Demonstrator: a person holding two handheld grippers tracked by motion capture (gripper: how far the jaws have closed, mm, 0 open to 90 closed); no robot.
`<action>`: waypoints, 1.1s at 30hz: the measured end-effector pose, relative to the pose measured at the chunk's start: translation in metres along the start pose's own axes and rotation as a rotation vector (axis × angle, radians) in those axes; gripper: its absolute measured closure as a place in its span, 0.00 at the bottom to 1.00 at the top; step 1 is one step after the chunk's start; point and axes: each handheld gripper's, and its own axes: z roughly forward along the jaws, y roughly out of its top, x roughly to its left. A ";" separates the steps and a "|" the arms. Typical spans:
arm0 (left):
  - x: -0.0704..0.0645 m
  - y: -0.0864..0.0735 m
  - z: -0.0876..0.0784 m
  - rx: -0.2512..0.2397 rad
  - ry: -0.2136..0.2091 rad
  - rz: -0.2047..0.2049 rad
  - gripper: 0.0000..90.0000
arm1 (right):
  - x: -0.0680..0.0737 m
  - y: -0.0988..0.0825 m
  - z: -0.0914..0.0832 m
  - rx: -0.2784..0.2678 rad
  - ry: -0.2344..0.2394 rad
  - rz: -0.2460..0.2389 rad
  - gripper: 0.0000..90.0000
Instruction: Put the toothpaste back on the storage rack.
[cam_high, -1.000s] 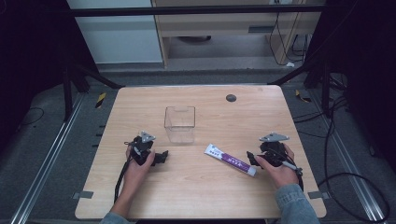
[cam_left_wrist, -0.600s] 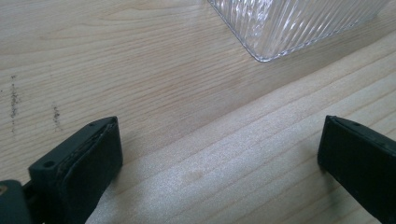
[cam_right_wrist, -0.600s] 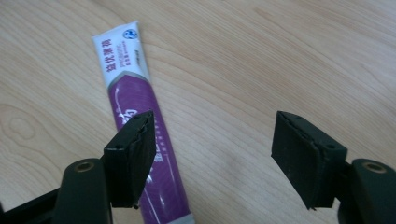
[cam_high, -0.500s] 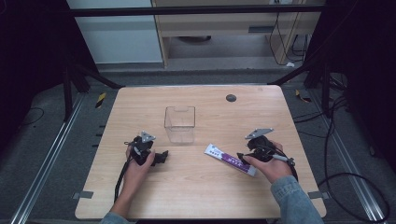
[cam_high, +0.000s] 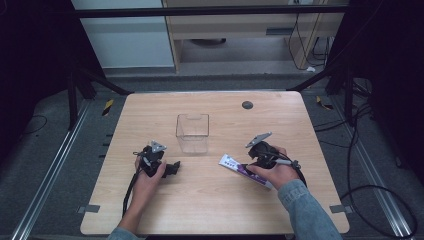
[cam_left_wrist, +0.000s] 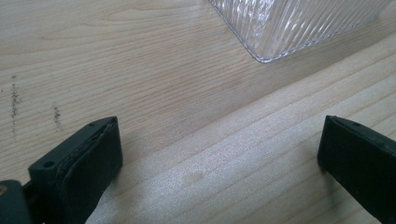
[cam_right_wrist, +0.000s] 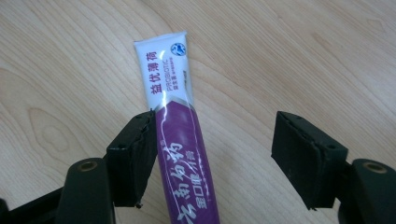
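Note:
A white and purple toothpaste tube (cam_high: 235, 165) (cam_right_wrist: 182, 140) lies flat on the wooden table (cam_high: 210, 215), right of centre. My right gripper (cam_high: 248, 165) (cam_right_wrist: 215, 158) is open and straddles the tube's purple part; the tube sits against the left jaw, with a wide gap to the right jaw. A clear ribbed plastic box (cam_high: 192, 132) (cam_left_wrist: 299, 23) stands near the table's middle. My left gripper (cam_high: 175, 167) (cam_left_wrist: 219, 158) rests low on the table in front of and to the left of the box, open, with only bare wood between its jaws.
A small dark round hole or cap (cam_high: 247, 105) sits near the table's far edge. Black cables trail from both grippers toward the person. Metal frame legs and floor cables surround the table.
My right gripper has moved left and forward along the tube, from near its right end to over its middle. The left gripper and the box have stayed put.

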 end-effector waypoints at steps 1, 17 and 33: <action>0.000 0.000 0.000 0.000 0.000 -0.001 0.00 | 0.001 0.004 0.001 0.010 -0.001 -0.006 0.33; 0.000 0.000 0.000 -0.001 0.000 -0.002 0.00 | 0.004 0.023 0.012 0.064 0.007 -0.057 0.41; 0.001 0.001 0.001 0.001 0.000 0.000 0.00 | 0.010 0.026 0.024 0.096 0.015 -0.074 0.50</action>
